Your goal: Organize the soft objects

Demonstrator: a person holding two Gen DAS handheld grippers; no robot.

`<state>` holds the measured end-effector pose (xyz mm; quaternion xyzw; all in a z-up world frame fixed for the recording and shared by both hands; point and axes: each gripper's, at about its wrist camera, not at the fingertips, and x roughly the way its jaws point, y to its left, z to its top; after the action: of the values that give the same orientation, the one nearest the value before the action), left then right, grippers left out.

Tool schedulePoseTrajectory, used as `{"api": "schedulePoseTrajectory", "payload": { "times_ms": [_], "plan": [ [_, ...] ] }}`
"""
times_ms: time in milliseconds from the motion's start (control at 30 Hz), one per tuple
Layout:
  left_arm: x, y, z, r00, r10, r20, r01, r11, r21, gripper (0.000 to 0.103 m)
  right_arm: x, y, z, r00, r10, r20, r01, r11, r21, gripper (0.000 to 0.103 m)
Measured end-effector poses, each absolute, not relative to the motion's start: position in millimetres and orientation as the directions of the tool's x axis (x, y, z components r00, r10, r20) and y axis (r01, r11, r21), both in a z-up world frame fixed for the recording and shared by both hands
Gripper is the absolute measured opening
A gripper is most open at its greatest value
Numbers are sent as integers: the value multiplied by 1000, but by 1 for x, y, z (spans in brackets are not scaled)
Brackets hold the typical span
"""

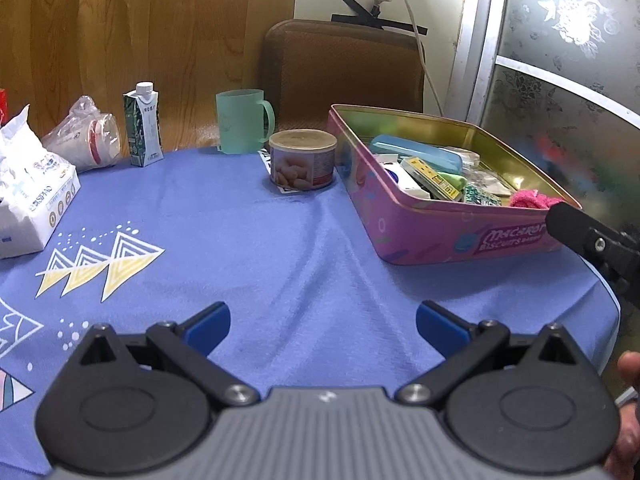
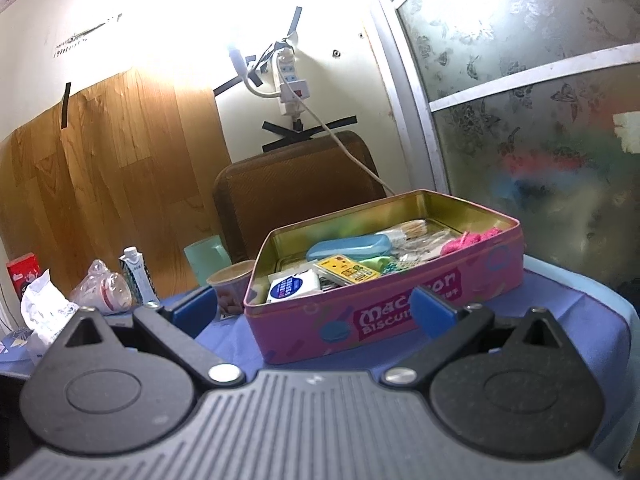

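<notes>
A pink biscuit tin stands open on the blue tablecloth, filled with small items. A fluffy pink soft thing lies in its near right corner. A blue case and a yellow-green pack also lie inside. My left gripper hovers open over bare cloth, left of and in front of the tin. My right gripper is open in front of the tin's long side, holding nothing. In the left wrist view, part of the right gripper's black body shows at the right edge.
A round snack can stands by the tin's far corner, a green mug behind it. A drink carton, bagged cups and a tissue pack sit at the left. A brown chair back stands beyond. The table edge curves at the right.
</notes>
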<state>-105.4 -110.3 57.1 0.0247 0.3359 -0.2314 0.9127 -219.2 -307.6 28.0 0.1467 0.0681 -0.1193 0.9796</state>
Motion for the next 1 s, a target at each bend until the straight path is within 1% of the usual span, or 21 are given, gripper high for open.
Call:
{"api": "schedulePoseTrajectory", "payload": {
  "times_ms": [133, 267, 700, 1000],
  "plan": [
    [-105, -107, 57, 670, -398, -626, 425, 898, -115, 103, -221, -309, 25, 963, -210, -168, 251, 927, 278, 103],
    [-106, -104, 59, 689, -394, -609, 416, 902, -113, 103, -219, -310, 25, 964, -199, -176, 243, 929, 280, 100],
    [-108, -99, 60, 716, -368, -594, 383, 917, -106, 103, -221, -314, 25, 963, -203, -179, 249, 922, 296, 100],
    [-108, -98, 60, 713, -375, -592, 391, 914, -107, 103, -222, -312, 25, 967, -192, -168, 235, 928, 290, 100]
  ]
}}
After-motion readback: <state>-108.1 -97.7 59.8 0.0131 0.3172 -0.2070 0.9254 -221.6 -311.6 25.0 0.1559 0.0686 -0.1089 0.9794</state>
